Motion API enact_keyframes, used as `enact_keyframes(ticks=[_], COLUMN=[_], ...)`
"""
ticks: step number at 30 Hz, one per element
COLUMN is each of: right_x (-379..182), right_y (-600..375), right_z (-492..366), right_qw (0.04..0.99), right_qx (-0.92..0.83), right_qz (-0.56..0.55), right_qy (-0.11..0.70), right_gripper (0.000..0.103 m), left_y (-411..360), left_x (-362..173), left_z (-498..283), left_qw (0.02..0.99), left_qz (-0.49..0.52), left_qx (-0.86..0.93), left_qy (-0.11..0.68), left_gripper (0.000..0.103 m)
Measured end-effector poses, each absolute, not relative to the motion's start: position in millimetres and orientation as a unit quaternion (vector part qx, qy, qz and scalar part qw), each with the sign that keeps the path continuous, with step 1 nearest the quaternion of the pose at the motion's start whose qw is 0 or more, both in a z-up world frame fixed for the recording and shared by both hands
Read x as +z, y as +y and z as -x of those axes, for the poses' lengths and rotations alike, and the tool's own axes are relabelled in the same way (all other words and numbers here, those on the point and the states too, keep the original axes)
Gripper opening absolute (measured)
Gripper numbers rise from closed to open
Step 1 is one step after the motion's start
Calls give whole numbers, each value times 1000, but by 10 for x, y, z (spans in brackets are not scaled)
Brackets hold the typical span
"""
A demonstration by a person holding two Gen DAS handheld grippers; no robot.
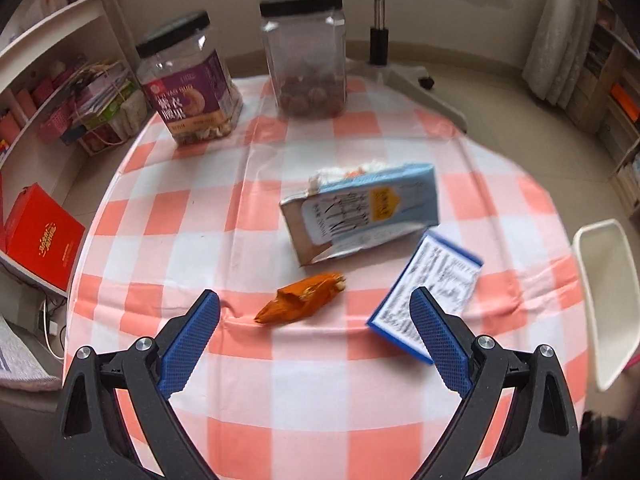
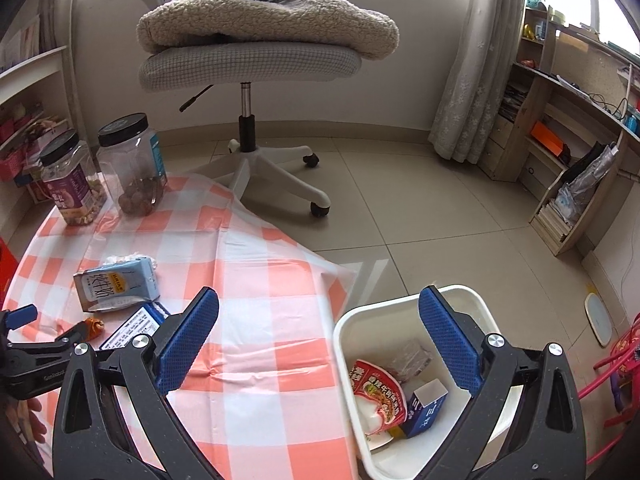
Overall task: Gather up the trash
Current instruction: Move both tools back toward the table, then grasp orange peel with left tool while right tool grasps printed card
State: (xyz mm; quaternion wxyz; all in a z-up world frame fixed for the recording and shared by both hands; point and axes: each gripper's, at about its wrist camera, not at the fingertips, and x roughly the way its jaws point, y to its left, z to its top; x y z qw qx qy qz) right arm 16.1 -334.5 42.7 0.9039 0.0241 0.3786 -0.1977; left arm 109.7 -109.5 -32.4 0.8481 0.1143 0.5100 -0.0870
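My left gripper (image 1: 314, 312) hangs wide open over the orange wrapper (image 1: 302, 299), lined up to grab it. My right gripper (image 2: 318, 322), empty and wide, waits above the bin (image 2: 400, 312) holding collected trash.

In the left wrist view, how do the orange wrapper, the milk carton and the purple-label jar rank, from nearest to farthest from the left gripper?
From the left gripper:
1. Orange wrapper, just ahead between the fingers.
2. Milk carton, behind the wrapper, slightly right.
3. Purple-label jar, at the far left edge of the table.

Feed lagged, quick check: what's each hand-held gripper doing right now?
Left hand-held gripper: open, empty, above the orange wrapper.
Right hand-held gripper: open, empty, beside the white bin.
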Motion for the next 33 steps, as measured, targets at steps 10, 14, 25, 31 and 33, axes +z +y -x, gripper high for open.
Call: enact_keyframes(ticks=[10, 14, 25, 31, 33], right_x=[20, -189, -649, -811, -848], right_y=[-3199, -3137, -2520, -2163, -2040], right_z=[-515, -633, -978, -1093, -1111], right_qw=[871, 851, 821, 821, 825], right_qx=[-145, -134, -100, -92, -84], right_qz=[-100, -144, -162, -146, -126], right_qy=[459, 486, 539, 544, 544], right_gripper=[96, 96, 96, 96, 96], left_y=[-965, -974, -517, -150, -81], left_x=[-840, -853, -707, -552, -526], left_z=[-1279, -1323, -1098, -932, -916], left_qw=[811, 816, 827, 844, 846], left_qz=[-207, -176, -90, -60, -56], left_qx=[-167, -195, -184, -149, -144], left_qy=[521, 516, 524, 512, 510], left_gripper=[89, 71, 23, 23, 23])
